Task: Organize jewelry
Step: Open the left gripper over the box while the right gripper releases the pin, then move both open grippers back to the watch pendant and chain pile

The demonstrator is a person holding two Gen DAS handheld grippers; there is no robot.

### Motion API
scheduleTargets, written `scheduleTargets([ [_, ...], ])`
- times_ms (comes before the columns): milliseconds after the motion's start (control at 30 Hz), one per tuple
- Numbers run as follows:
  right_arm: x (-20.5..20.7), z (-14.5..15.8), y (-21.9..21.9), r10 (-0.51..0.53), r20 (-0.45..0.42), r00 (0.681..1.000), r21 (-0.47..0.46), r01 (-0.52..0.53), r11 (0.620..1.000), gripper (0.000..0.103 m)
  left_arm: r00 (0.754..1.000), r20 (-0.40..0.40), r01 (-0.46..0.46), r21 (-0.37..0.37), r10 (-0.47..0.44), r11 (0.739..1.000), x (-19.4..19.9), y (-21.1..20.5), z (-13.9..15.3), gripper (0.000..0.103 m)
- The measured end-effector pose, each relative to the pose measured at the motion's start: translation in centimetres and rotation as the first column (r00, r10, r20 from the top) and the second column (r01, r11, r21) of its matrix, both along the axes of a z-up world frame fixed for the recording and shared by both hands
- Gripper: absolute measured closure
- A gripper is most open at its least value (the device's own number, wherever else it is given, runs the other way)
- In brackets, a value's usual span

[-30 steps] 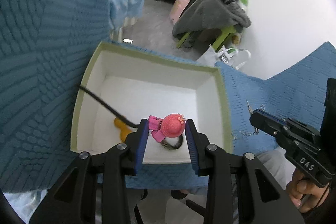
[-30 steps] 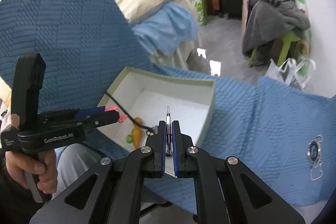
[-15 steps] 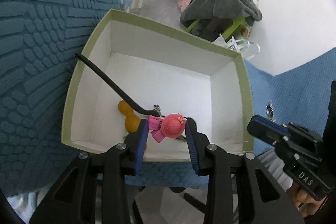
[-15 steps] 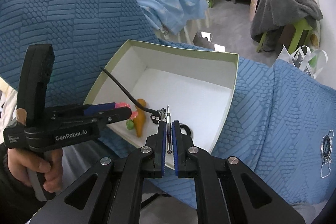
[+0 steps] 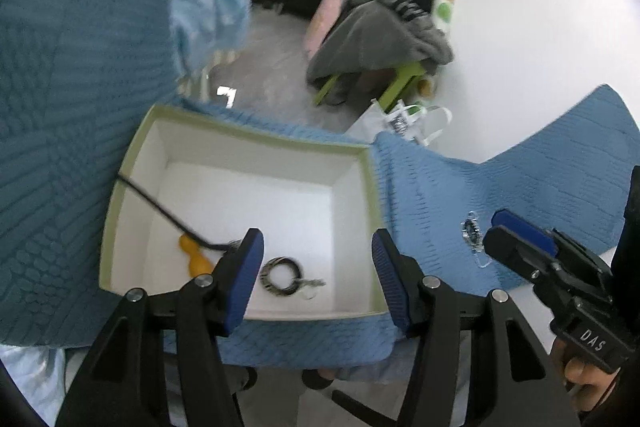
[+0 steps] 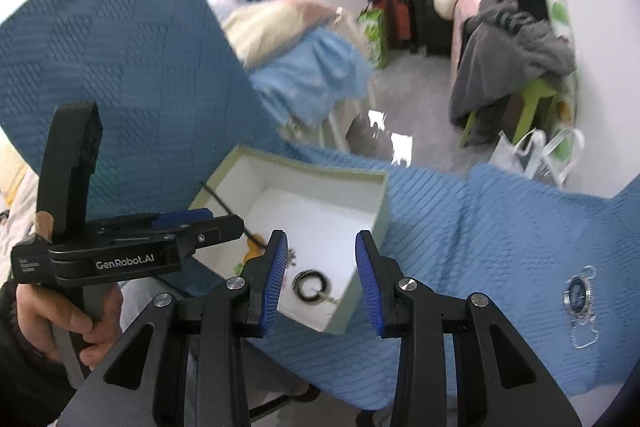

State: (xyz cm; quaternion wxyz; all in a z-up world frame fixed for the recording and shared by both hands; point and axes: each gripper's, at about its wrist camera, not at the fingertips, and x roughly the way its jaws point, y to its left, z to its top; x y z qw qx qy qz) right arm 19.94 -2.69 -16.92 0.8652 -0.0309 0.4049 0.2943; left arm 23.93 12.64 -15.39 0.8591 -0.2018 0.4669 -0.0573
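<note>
- Pink hair clip gone from left gripper; its jaws just opened, wide apart, empty.
- Right gripper dropped the pin; jaws just opened, empty.
- Black ring and orange charm lie in the box, lower centre.
- Silver pendant on blue blanket, right.

"GenRobot.AI" stands in white on the left gripper body; "DAS" on the right gripper body.

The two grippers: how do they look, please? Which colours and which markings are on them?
Both are black plastic with ribbed blue pads and silver screws. The left gripper reads "GenRobot.AI" in white on its side, the right gripper "DAS". Dark sleeves cover both wrists.
</note>
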Motion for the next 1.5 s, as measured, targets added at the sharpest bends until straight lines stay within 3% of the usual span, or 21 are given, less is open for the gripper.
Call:
scheduleTargets([
  [200, -1.5, 2.6, -5.3, -0.090, 0.099, 0.991, 0.015, 0.088, 0.996, 0.070, 0.996, 0.057, 0.067, -0.012, -0.066, 0.998, 0.3, -3.9, 2.1, 0.046],
  [400, -2.1, 2.0, -12.2, -0.206, 0.117, 0.971, 0.010, 0.206, 0.978, 0.070, 0.984, 0.085, 0.155, -0.004, -0.154, 0.988, 1.0, -9.0, 2.8, 0.046],
  [767, -3.1, -2.1, -26.0, -0.440, 0.044, 0.897, 0.013, 0.439, 0.898, 0.070, 0.957, 0.021, 0.290, -0.048, -0.289, 0.956, 3.7, -18.0, -0.5, 0.051],
  [1033, -1.4, -5.7, -30.6, -0.513, -0.028, 0.858, -0.025, 0.513, 0.858, 0.070, 0.923, -0.069, 0.368, -0.124, -0.378, 0.922, 8.0, -24.9, -5.6, 0.061],
  [1200, -0.4, -7.8, -32.6, -0.511, -0.073, 0.857, -0.059, 0.508, 0.860, 0.070, 0.888, -0.106, 0.433, -0.138, -0.448, 0.891, 11.5, -29.3, -8.7, 0.068],
  [1333, 0.5, -9.3, -33.9, -0.528, -0.103, 0.843, -0.073, 0.523, 0.849, 0.070, 0.842, -0.112, 0.509, -0.161, -0.528, 0.846, 13.7, -32.2, -10.7, 0.077],
  [1500, 1.3, -10.8, -35.0, -0.547, -0.134, 0.826, -0.087, 0.540, 0.837, 0.070, 0.754, -0.132, 0.628, -0.146, -0.644, 0.765, 15.9, -36.2, -13.0, 0.079],
])
